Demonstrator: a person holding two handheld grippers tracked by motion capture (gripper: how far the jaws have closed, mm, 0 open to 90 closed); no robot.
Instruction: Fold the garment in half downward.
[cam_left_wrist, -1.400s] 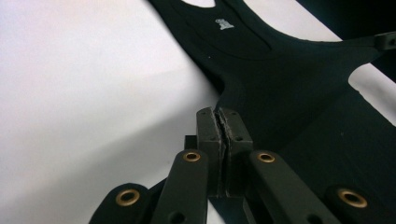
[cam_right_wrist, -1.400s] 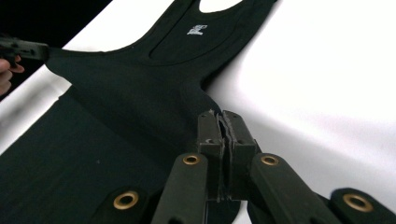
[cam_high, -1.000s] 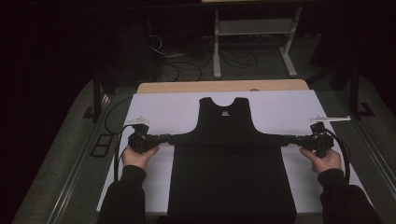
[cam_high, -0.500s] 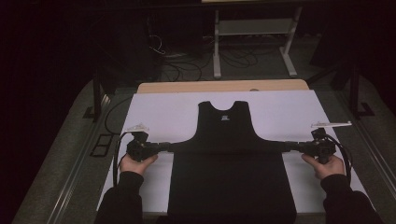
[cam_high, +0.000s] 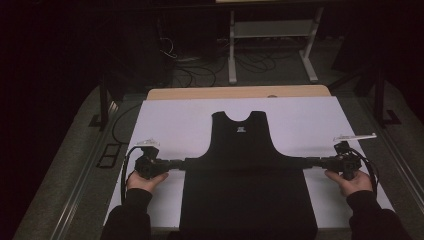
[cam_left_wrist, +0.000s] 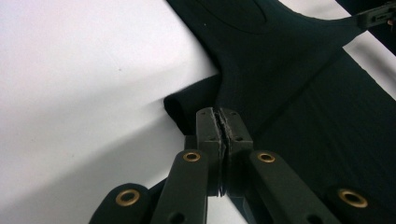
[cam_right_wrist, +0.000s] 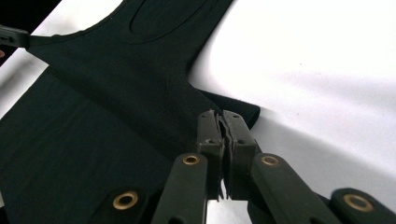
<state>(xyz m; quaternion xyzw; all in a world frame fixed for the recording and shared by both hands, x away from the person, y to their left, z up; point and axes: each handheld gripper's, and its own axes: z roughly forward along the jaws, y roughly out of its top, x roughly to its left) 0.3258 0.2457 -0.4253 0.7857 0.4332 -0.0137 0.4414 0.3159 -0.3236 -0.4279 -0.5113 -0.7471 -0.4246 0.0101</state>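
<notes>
A black sleeveless top (cam_high: 245, 150) lies flat on the white sheet (cam_high: 175, 120), neck toward the far side. It is folded across at armpit height, and the lower part reaches the near edge. My left gripper (cam_high: 185, 162) is shut on the top's left side edge, seen close at the left gripper (cam_left_wrist: 223, 114) with cloth (cam_left_wrist: 289, 70) pinched between the pads. On the opposite side edge, the right gripper (cam_high: 306, 161) is likewise shut, its jaws (cam_right_wrist: 221, 115) clamping the cloth (cam_right_wrist: 116, 70). The fabric is stretched taut between them.
A wooden board (cam_high: 200, 93) edges the table's far side. Behind it stand a white rack (cam_high: 272, 30) and floor cables (cam_high: 195, 75). Black frame posts (cam_high: 104, 102) flank the table. Bare white sheet lies left and right of the top.
Both grippers have drawn slightly toward the near edge, and the top has slid a little that way with them. Both grips remain the same.
</notes>
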